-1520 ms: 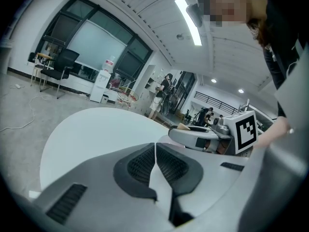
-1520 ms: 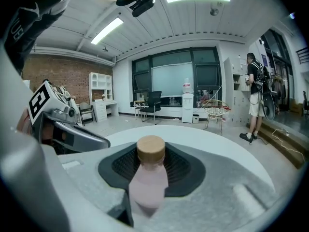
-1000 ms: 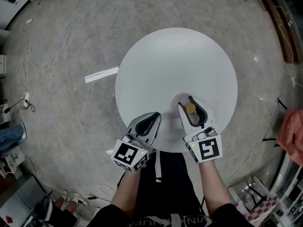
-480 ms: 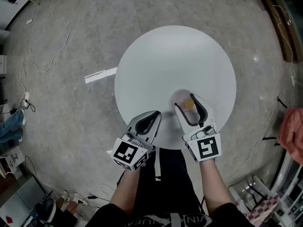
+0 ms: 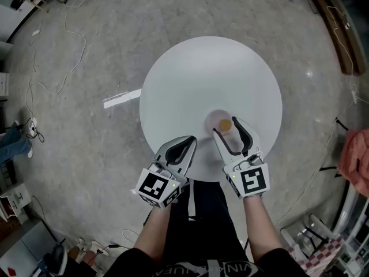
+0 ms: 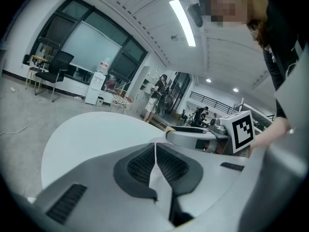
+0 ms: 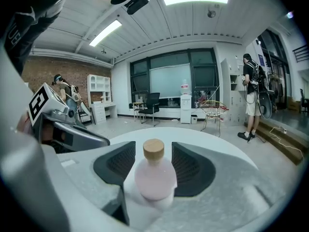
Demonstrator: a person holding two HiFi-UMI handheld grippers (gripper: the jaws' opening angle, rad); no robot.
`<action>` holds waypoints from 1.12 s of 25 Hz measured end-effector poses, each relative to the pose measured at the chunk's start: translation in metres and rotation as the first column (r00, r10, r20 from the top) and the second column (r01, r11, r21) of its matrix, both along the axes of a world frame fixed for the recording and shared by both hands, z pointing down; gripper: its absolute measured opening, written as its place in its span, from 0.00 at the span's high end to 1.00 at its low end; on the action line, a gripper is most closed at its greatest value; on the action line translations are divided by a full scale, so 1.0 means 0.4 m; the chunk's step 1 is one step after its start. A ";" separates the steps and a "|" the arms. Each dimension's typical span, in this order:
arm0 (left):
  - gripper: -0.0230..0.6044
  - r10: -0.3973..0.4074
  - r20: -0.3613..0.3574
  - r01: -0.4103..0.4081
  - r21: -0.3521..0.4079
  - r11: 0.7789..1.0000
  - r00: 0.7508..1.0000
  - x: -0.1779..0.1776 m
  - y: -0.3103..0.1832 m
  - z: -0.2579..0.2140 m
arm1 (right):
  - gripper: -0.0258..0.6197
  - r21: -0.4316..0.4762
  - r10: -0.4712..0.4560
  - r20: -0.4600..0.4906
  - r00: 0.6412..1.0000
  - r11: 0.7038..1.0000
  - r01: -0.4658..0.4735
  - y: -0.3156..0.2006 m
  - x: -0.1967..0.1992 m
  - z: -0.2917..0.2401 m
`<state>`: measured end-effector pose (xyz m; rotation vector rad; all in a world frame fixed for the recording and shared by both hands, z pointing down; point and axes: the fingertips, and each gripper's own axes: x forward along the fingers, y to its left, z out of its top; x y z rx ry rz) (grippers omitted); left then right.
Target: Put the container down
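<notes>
The container is a small pink bottle (image 5: 221, 121) with a cork cap, standing upright on the round white table (image 5: 196, 79) near its front right. My right gripper (image 5: 226, 126) has its jaws opening, one on each side of the bottle (image 7: 153, 179), and the pads stand slightly off it. In the right gripper view the bottle sits between the dark pads (image 7: 192, 167), at the right gripper (image 7: 154, 164). My left gripper (image 5: 189, 141) rests shut at the table's front edge. Its pads (image 6: 166, 164) meet with nothing between them at the left gripper (image 6: 155, 150).
The table's near edge lies just under both grippers. Cables (image 5: 55, 68) and a white strip (image 5: 122, 97) lie on the grey floor at the left. A red cloth (image 5: 354, 160) hangs at the right. Office chairs (image 7: 150, 105) and people stand far off.
The right gripper's jaws have spread and drawn back a little toward me, so the bottle now stands near their tips instead of deep between them. The left gripper has stayed put.
</notes>
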<state>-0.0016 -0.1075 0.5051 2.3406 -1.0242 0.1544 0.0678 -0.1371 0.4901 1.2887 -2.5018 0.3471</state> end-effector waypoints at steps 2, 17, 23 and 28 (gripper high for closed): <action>0.94 0.006 0.001 -0.006 0.008 1.000 1.000 0.001 -0.004 -0.011 | 0.63 -0.004 0.003 -0.003 1.000 1.000 -0.003 0.003 0.006 -0.005; 0.94 0.076 -0.004 -0.076 0.056 0.996 0.997 0.030 0.004 -0.089 | 0.65 -0.023 -0.008 -0.042 0.999 1.000 0.007 0.045 0.020 -0.058; 0.94 0.103 0.001 -0.103 0.085 0.991 0.995 0.027 -0.002 -0.134 | 0.76 -0.024 0.000 -0.049 0.999 1.000 -0.002 0.044 0.002 -0.101; 0.94 0.116 0.009 -0.117 0.106 0.987 0.993 0.025 -0.012 -0.170 | 0.85 -0.013 -0.008 -0.039 0.999 1.000 0.008 0.056 -0.010 -0.128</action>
